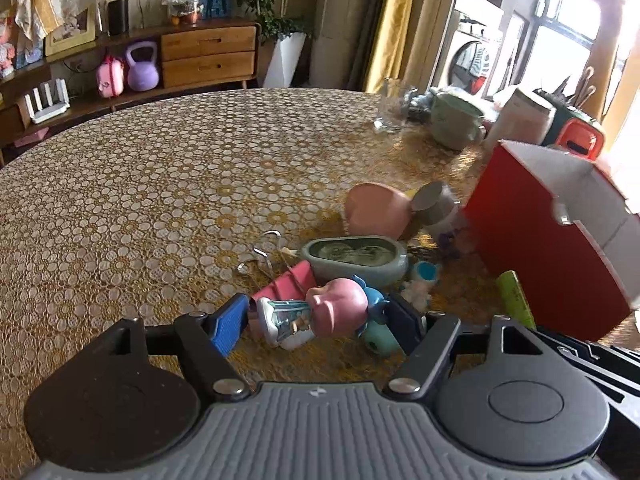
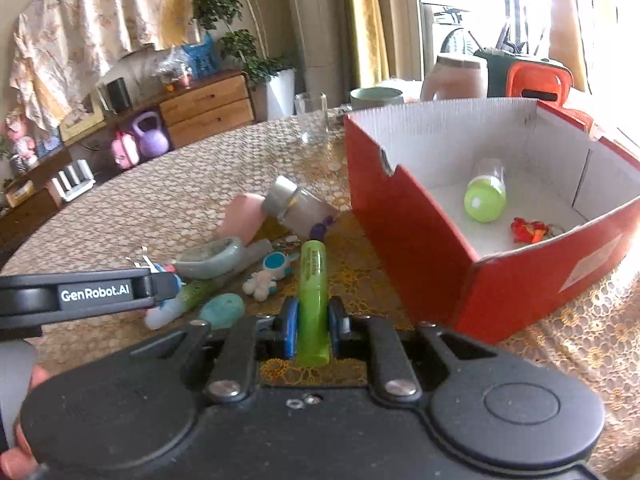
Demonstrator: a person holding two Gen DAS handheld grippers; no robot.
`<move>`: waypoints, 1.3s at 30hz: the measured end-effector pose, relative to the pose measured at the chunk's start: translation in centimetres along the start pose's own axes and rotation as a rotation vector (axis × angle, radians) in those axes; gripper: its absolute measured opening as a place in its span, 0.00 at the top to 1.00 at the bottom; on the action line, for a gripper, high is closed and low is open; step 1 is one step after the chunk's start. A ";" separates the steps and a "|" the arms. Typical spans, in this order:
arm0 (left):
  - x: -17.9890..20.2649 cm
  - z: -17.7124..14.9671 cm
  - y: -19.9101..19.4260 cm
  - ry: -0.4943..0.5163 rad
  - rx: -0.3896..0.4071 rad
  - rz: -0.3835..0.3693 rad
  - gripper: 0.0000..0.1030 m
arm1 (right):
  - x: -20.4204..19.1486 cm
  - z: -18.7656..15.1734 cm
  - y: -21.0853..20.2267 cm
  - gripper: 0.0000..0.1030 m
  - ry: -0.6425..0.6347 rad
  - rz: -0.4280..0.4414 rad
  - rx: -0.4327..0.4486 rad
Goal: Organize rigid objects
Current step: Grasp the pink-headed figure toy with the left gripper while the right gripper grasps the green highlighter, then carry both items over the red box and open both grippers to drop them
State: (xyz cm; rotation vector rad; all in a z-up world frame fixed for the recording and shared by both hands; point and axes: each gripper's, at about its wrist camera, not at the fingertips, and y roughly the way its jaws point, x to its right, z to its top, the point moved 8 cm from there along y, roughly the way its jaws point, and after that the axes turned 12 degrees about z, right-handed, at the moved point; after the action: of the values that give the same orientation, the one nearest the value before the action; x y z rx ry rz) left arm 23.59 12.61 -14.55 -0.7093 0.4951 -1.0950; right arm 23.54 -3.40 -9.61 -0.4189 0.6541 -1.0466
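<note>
My left gripper (image 1: 316, 322) is shut on a toy figure (image 1: 336, 308) with a pink head and blue body; its blue pads press on both ends, just above the patterned table (image 1: 160, 184). Around it lie a pink binder clip (image 1: 288, 284), a grey-blue oval dish (image 1: 356, 256), a pink cup (image 1: 378, 210) on its side and a silver-lidded jar (image 1: 436, 204). My right gripper (image 2: 314, 320) is shut on a green highlighter (image 2: 314, 280), left of the red box (image 2: 404, 224). Inside the box are a green-capped bottle (image 2: 484, 196) and a small red trinket (image 2: 528, 230).
A drinking glass (image 2: 312, 122), a green mug (image 2: 376, 98), a white container (image 2: 456, 76) and an orange-and-green caddy (image 2: 536, 80) stand behind the box. A blue-white bunny toy (image 2: 276, 266) and a teal piece (image 2: 222, 310) lie near the highlighter. A sideboard stands beyond the table's far edge.
</note>
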 end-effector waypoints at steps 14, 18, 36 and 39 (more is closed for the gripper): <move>5.2 2.2 -7.8 0.091 0.052 -0.103 0.28 | 2.6 5.7 -8.2 0.86 0.005 0.105 0.043; 8.1 3.2 -9.3 0.119 0.068 -0.158 0.28 | 4.3 6.7 -9.2 0.86 0.014 0.088 0.052; 23.3 5.7 -7.0 0.331 0.029 -0.263 0.28 | 16.2 11.1 -7.7 0.86 0.072 -0.091 0.068; 25.2 5.7 -5.9 0.356 0.005 -0.267 0.28 | 18.1 11.4 -6.4 0.86 0.064 -0.109 0.037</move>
State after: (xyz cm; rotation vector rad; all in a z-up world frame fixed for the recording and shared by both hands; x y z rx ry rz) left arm 33.53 -10.69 -6.89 -0.5876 0.7134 -1.4844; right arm 33.20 -22.27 -2.66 -0.3938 0.6737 -1.1778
